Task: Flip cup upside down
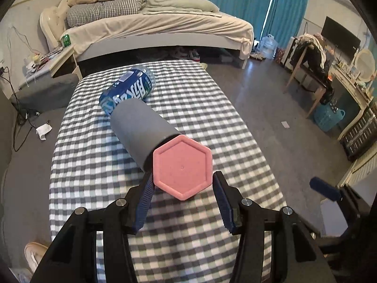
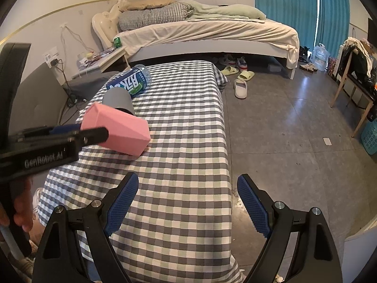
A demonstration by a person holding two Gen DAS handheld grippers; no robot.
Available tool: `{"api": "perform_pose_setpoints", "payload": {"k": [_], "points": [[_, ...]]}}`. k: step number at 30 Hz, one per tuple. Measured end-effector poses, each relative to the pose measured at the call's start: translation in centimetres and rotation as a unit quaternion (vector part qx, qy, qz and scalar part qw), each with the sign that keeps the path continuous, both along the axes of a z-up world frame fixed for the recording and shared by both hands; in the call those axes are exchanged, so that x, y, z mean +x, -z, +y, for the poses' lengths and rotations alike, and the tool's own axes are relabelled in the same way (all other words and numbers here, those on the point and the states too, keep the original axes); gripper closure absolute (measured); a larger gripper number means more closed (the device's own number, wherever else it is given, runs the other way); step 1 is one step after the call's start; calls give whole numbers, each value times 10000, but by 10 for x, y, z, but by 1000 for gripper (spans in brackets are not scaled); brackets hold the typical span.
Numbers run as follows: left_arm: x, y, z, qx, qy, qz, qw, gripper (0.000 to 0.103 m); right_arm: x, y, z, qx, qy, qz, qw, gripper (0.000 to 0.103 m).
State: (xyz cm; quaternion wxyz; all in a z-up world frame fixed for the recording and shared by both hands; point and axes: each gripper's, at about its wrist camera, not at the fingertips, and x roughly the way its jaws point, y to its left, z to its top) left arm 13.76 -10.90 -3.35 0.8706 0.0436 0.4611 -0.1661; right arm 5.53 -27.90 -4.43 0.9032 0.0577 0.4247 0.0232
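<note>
Cup: pink hexagonal cup (image 1: 182, 167), lying tilted over the checked tablecloth (image 1: 99, 165), its flat base facing the left wrist camera. From the right wrist view one lower edge of the cup (image 2: 117, 127) seems to touch or nearly touch the cloth; I cannot tell which.
Long axis: roughly level, running away from the left tool toward the far end of the table; base near, mouth far. The mouth itself is hidden.
Left gripper (image 1: 182, 186): fingers on either side of the cup's base end. The left pad appears to touch the cup; a gap shows at the right pad, so a firm pinch cannot be confirmed.
Behind the cup: a grey cylinder (image 1: 141, 132) lies along much the same line, and past it a blue-labelled bottle (image 1: 128, 89) on its side. Whether the cylinder touches the cup is unclear.
Right gripper (image 2: 187, 200): spread wide, holding nothing, hovering at the near right edge of the table, well apart from the cup.
Step in hand: likely mid-turn, the cup about halfway between upright and inverted.
Next move calls for: a secure squeeze, then rolling the wrist until the mouth faces the cloth and setting it down clear of the cylinder.
</note>
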Motion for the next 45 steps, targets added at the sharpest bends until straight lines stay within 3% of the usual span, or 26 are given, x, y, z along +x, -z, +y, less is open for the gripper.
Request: {"api": "perform_pose_setpoints", "payload": {"k": [15,22,28,32,40,42,45], "points": [[19,3,-18,80,206,-121,9997,49,2,4,-8,46,62,56,10000,17],[1,-2,-11,-105,240,-298,9992,31,0,1,-10,78,82,-16,9999,17],[-24,-15,6,-300,54,-497,9983,30,-7,-9,-10,113,78,-214,9997,17],[-48,-27,27,-531,-254,-855,9946,27,-17,-16,-8,84,48,-422,9991,17],[-96,-43,63,-514,-730,-1716,9811,25,-43,-37,-1,31,-12,-1025,9947,17],[-109,-43,69,-456,-829,-1932,9766,17,-49,-41,1,44,-33,-1144,9934,17],[-129,-38,82,-522,-1018,-2210,9685,14,-59,-45,9,22,-86,-1322,9912,17]]}}
